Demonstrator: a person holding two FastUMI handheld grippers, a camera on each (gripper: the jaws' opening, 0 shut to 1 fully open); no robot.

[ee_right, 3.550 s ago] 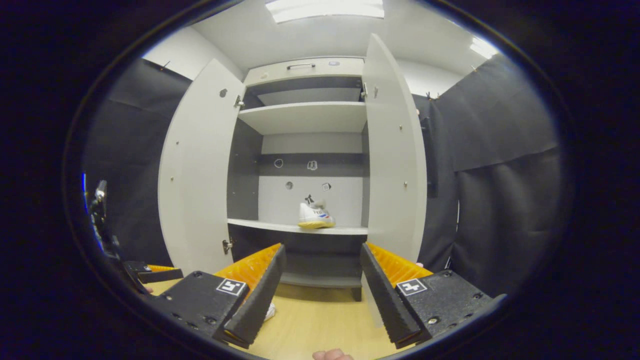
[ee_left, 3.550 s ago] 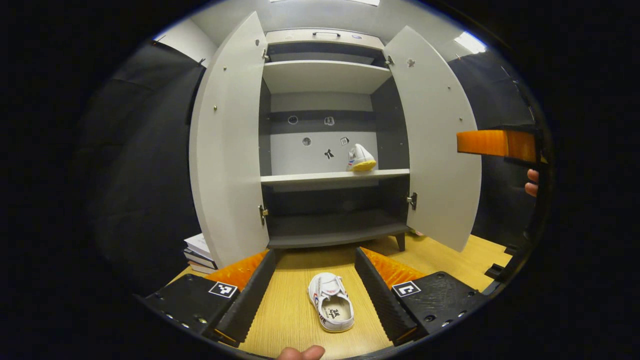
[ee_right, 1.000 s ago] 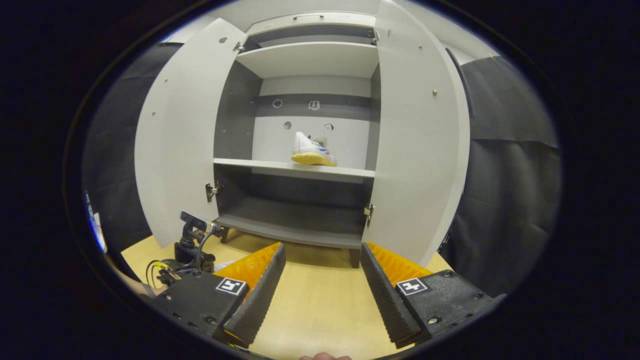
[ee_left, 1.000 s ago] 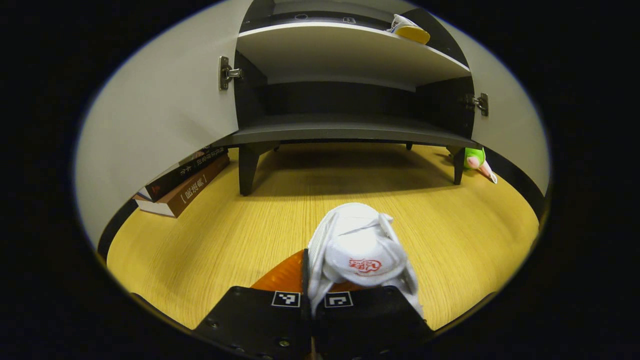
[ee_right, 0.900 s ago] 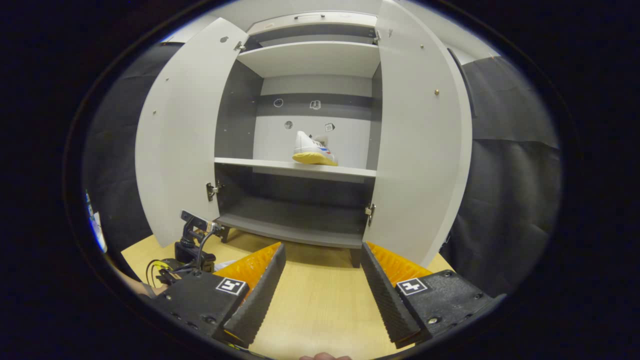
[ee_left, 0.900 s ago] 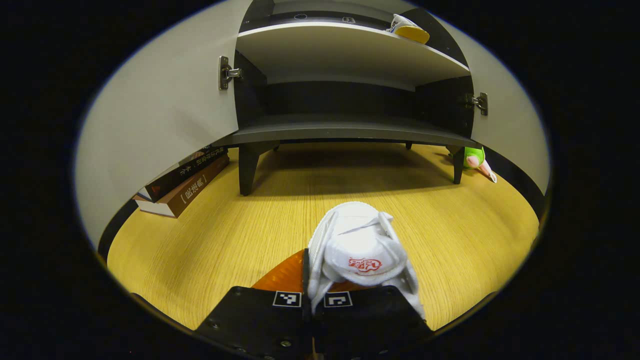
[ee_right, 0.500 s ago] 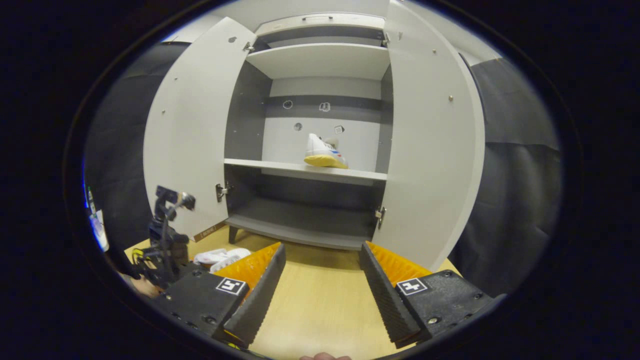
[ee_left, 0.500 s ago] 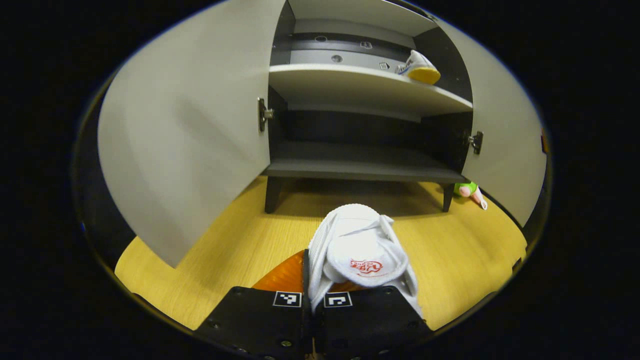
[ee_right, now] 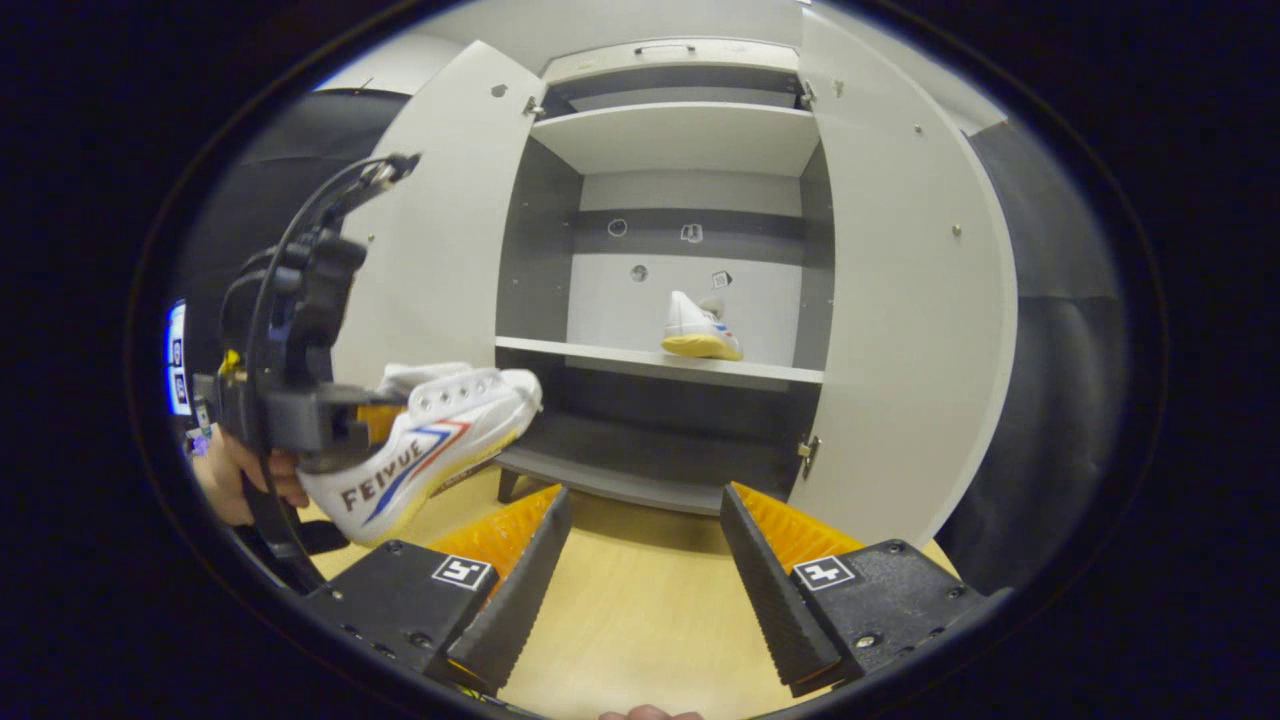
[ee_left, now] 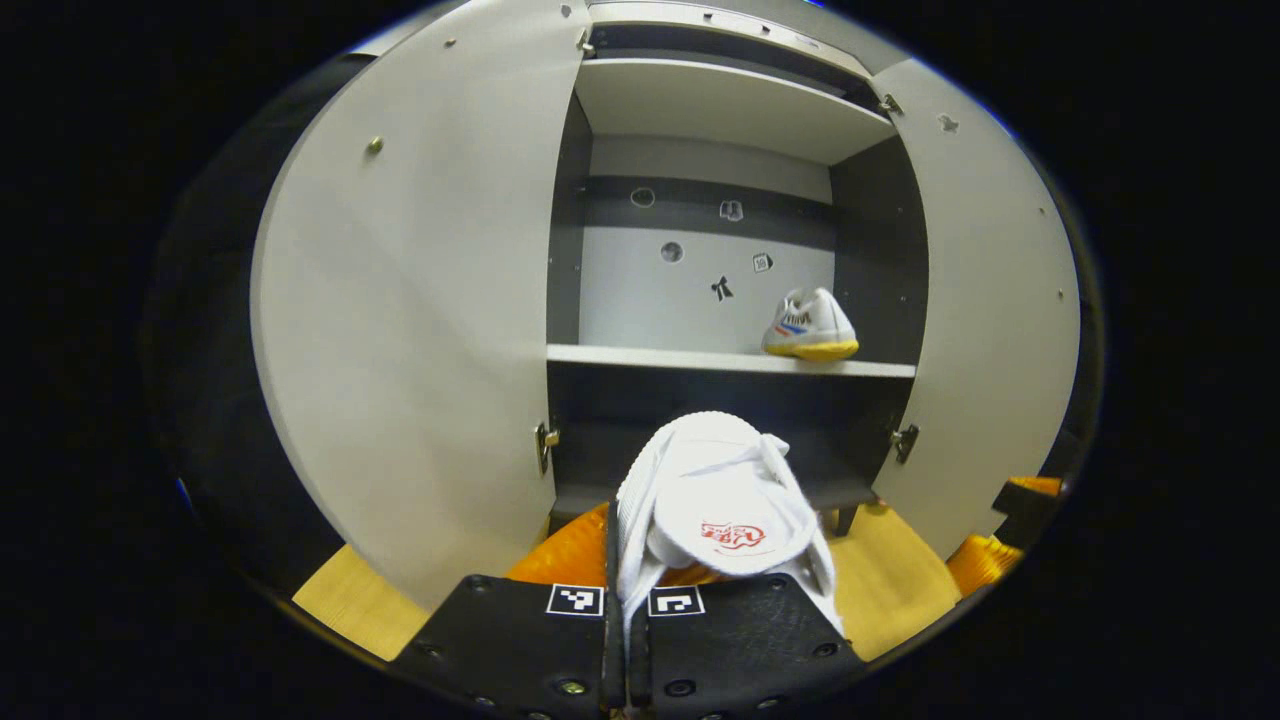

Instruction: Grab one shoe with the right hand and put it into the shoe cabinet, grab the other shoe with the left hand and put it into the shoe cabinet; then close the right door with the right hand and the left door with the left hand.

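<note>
**Second shoe up in the air, doors wide open**

I've got the left gripper (ee_left: 628, 560) clamped tight on the white shoe (ee_left: 715, 500), held off the floor (ee_right: 640, 610) facing the cabinet (ee_left: 720, 100). The other shoe (ee_right: 700, 335) sits on the middle shelf (ee_right: 660, 362), right side. My right gripper (ee_right: 640, 560) is spread apart, holding nothing. Both doors, left (ee_left: 420, 330) and right (ee_right: 900, 300), stand open.

Even overhead light, sharp focus, strong fisheye bending at the edges.
</note>
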